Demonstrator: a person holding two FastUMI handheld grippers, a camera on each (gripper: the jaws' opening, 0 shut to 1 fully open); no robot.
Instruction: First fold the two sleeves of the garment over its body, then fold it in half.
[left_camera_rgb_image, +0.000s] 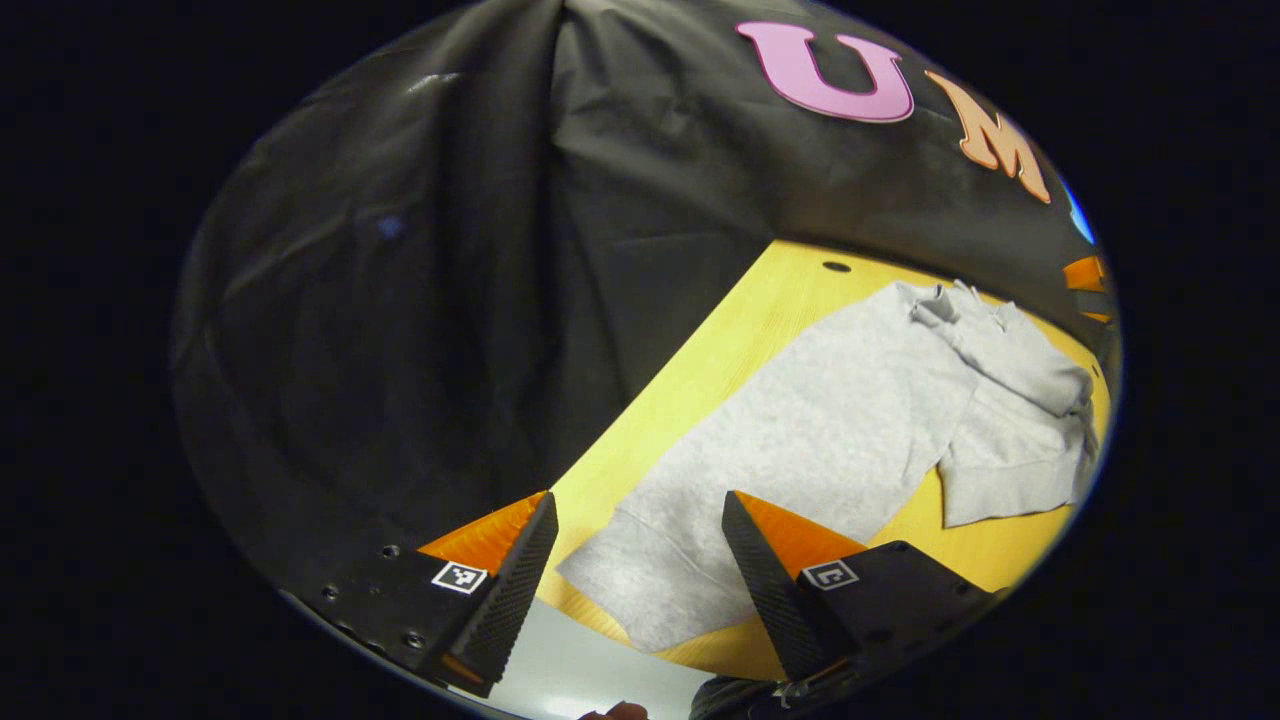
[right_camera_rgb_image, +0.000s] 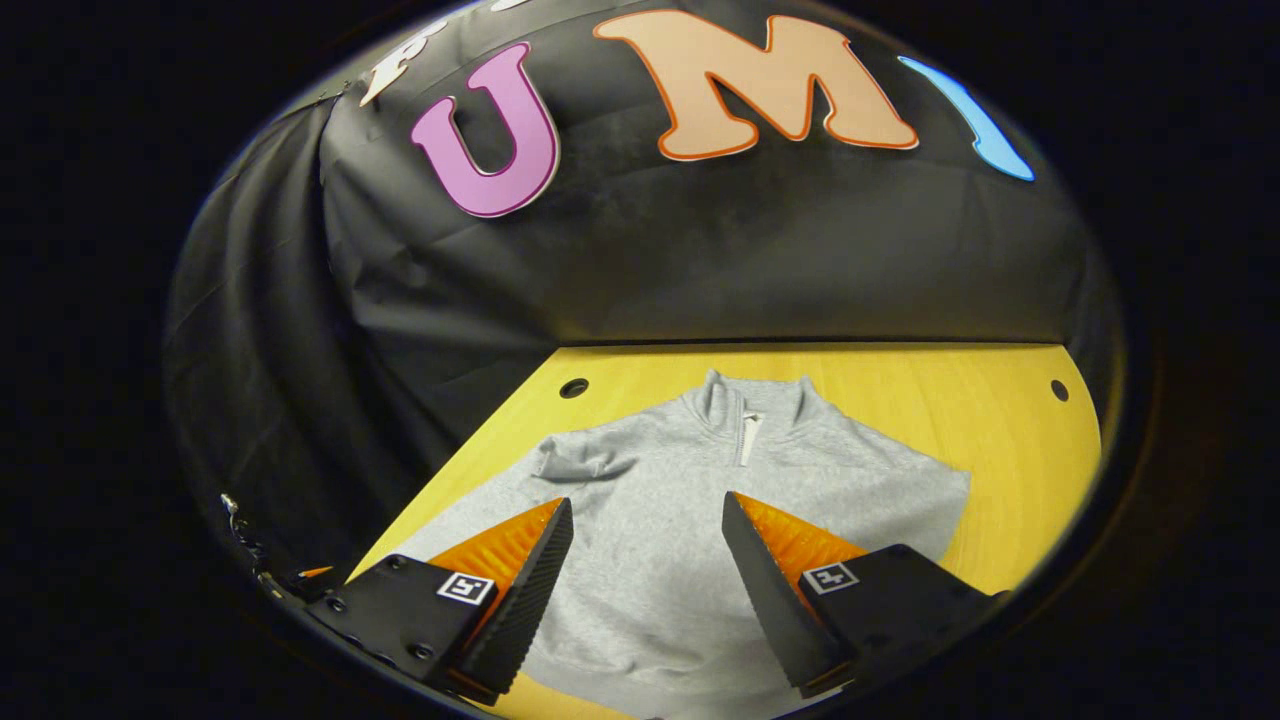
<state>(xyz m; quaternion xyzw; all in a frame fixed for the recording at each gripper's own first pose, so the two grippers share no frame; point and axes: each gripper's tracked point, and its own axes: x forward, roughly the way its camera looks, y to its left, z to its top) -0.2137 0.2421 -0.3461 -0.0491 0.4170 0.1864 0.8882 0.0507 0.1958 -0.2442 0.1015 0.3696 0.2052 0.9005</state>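
grey sweater (right_camera_rgb_image: 690, 500) lies flat on yellow table (right_camera_rgb_image: 1010, 420), collar far, ready for sleeve folds. left gripper (left_camera_rgb_image: 640, 570) hangs over near sleeve, fingers apart, empty. right gripper (right_camera_rgb_image: 648, 570) over body, fingers apart, empty.

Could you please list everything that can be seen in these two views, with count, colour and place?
Grey fleece pullover with a short zip collar: one, light grey, lying flat on the table, collar toward the booth wall; in the left gripper view one sleeve lies spread toward the near edge.
Yellow wooden table: one, yellow, under the pullover, with small dark round holes near its far corners.
Black cloth booth wall: one, black, behind and beside the table.
Left claw: one, black fingers with orange sides, open, above the sleeve end.
Right claw: one, black fingers with orange sides, open, above the pullover's body.
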